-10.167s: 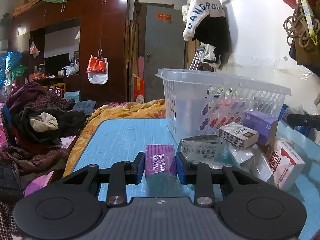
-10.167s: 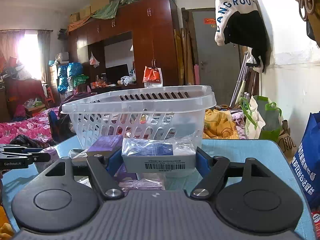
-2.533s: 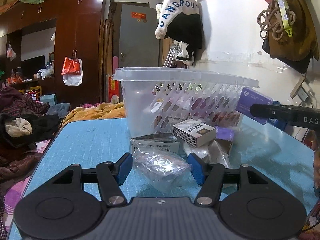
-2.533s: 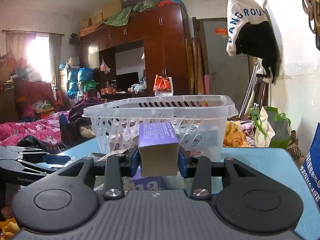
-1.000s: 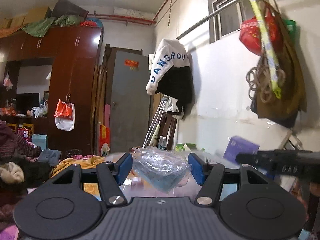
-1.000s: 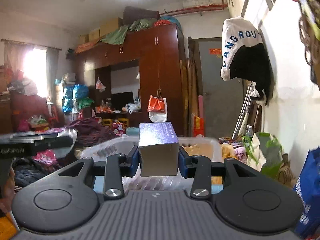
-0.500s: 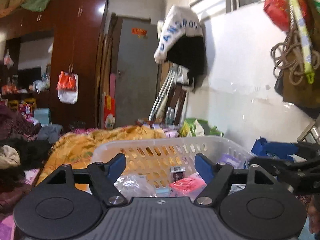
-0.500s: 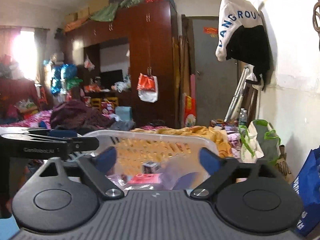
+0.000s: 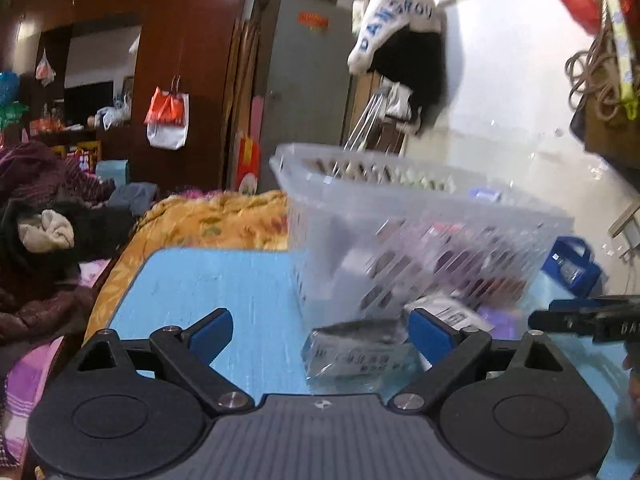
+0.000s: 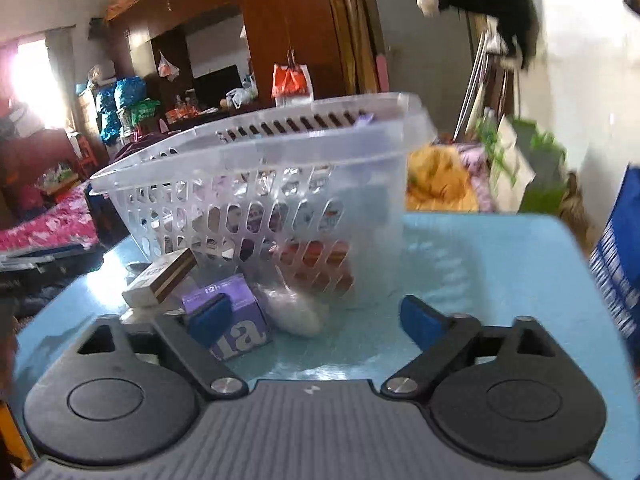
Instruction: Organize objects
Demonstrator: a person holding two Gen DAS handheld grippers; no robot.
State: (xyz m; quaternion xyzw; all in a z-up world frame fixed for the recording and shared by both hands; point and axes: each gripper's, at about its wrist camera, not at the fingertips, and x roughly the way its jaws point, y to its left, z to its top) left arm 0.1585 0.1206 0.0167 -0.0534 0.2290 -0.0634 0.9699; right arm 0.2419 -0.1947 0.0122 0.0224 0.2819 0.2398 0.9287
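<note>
A clear white plastic basket (image 9: 420,216) stands on the blue table (image 9: 224,288) with several small packages inside; it also shows in the right wrist view (image 10: 256,176). My left gripper (image 9: 320,330) is open and empty, low over the table, with a plastic-wrapped box (image 9: 356,350) lying just ahead between its fingers. My right gripper (image 10: 316,316) is open and empty. Ahead of it lie a purple box (image 10: 230,316), a white and brown cigarette box (image 10: 160,276) and a clear plastic bag (image 10: 296,308), all beside the basket.
The right gripper shows at the right edge of the left wrist view (image 9: 592,320). A blue bag (image 10: 616,256) stands right of the table. A bed with a yellow blanket (image 9: 216,220) and piled clothes (image 9: 44,216) lies beyond the table's far edge.
Both grippers let go of their loads over the basket, the left a plastic bag and the right a purple box. Both have since dropped from above the basket to table level, open.
</note>
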